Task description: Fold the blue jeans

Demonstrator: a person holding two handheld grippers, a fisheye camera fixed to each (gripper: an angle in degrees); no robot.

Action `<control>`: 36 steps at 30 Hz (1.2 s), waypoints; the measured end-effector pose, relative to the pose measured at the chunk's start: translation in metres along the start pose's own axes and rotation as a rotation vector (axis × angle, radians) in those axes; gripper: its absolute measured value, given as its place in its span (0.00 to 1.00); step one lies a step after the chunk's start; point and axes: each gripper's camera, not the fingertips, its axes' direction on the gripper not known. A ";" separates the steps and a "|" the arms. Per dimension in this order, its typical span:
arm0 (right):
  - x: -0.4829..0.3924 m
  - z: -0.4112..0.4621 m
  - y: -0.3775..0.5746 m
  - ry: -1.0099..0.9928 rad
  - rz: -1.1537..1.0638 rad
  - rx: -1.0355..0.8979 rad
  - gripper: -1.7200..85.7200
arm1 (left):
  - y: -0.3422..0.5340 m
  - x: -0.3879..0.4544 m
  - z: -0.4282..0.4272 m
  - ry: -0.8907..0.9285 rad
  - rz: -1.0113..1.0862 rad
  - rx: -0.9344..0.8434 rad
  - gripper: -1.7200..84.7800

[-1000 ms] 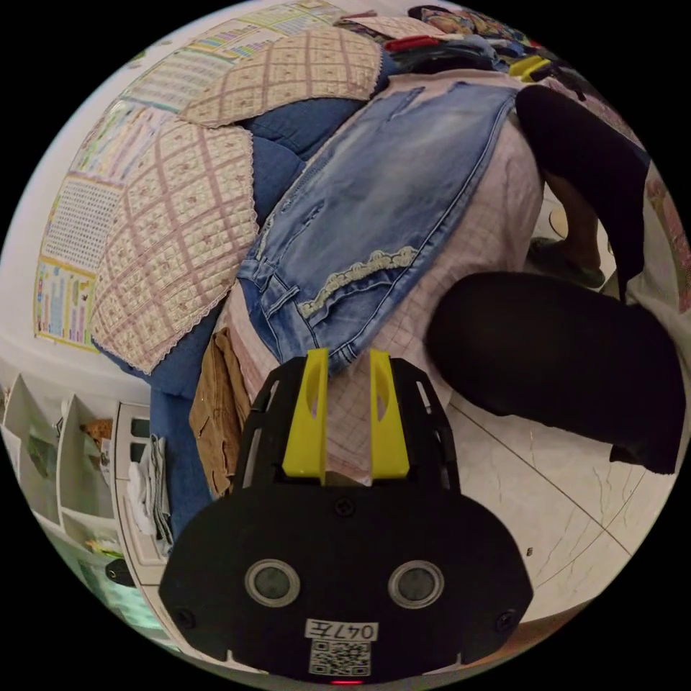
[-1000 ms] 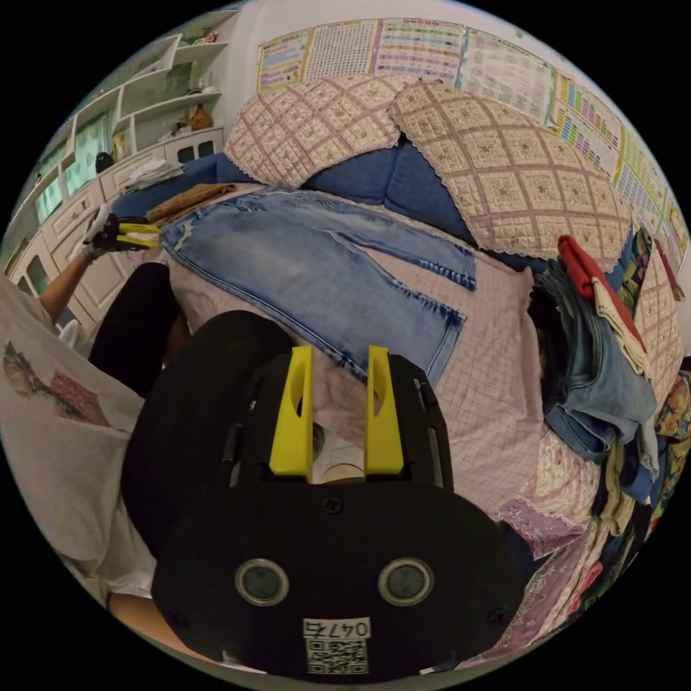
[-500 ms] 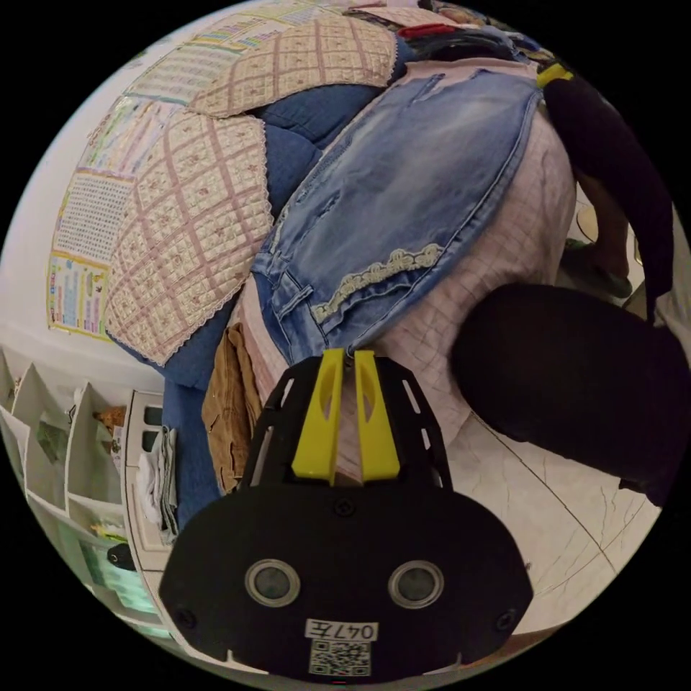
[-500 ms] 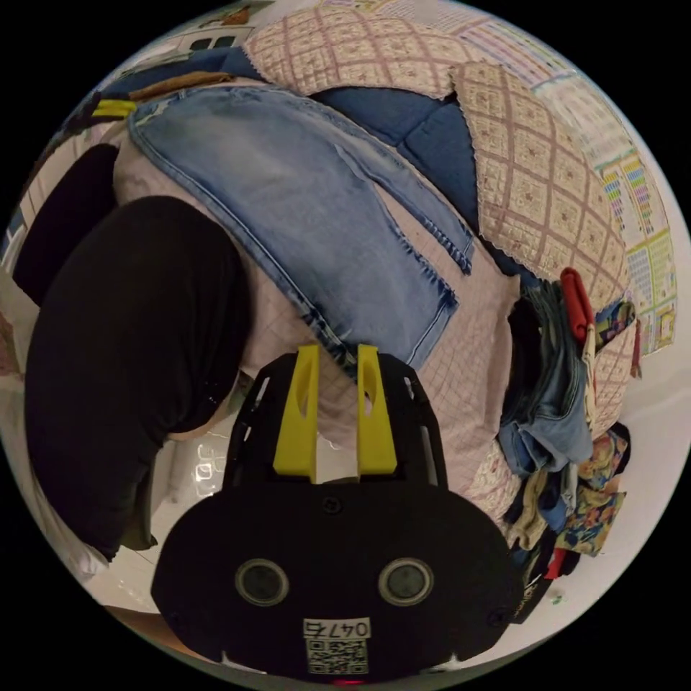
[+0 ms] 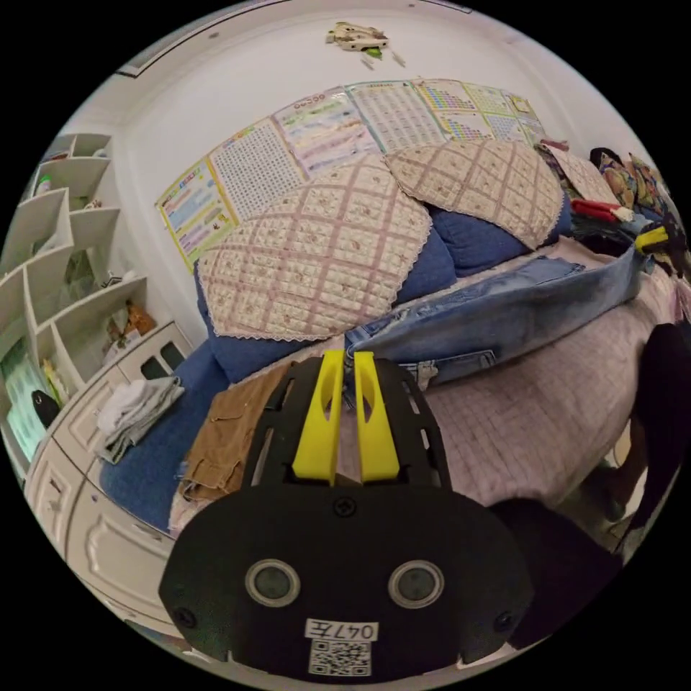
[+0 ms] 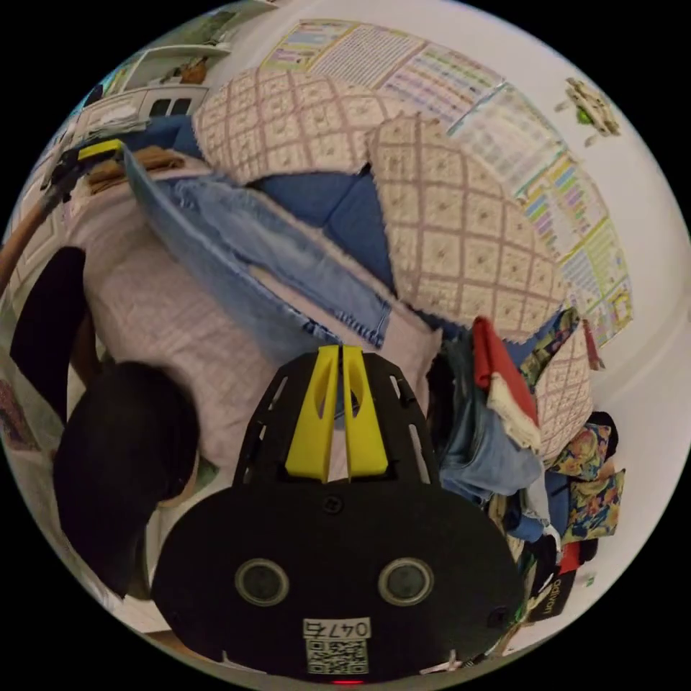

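Blue jeans (image 5: pixel 497 313) lifted above pink sofa cover (image 5: pixel 525 417), long axis stretched between grippers. Left gripper (image 5: pixel 347 358) clamped on waistband corner; right gripper (image 6: pixel 338 353) clamped on leg hem edge.

My left gripper view rides just behind its own closed yellow jaws at lower centre and looks low across the sofa seat toward the quilted cushions (image 5: pixel 324 266) and the wall charts (image 5: pixel 317 140) in the upper half of the frame. My right gripper view sits equally close behind its jaws and faces the same cushions and charts, rolled so they run toward the upper right. Both views share the blue jeans (image 5: pixel 504 309) (image 6: pixel 237 266), the cushions and the charts.
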 end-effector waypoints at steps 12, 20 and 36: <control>0.082 0.272 -0.143 -0.121 -0.028 -0.261 0.01 | -0.088 0.015 0.312 0.295 0.070 -0.268 0.02; 0.079 0.473 -0.180 -0.212 -0.031 -0.438 0.01 | -0.049 0.084 0.502 0.353 0.116 -0.553 0.02; 0.087 0.651 -0.054 -0.433 0.229 -0.443 0.03 | 0.018 0.147 0.587 0.342 0.076 -0.611 0.04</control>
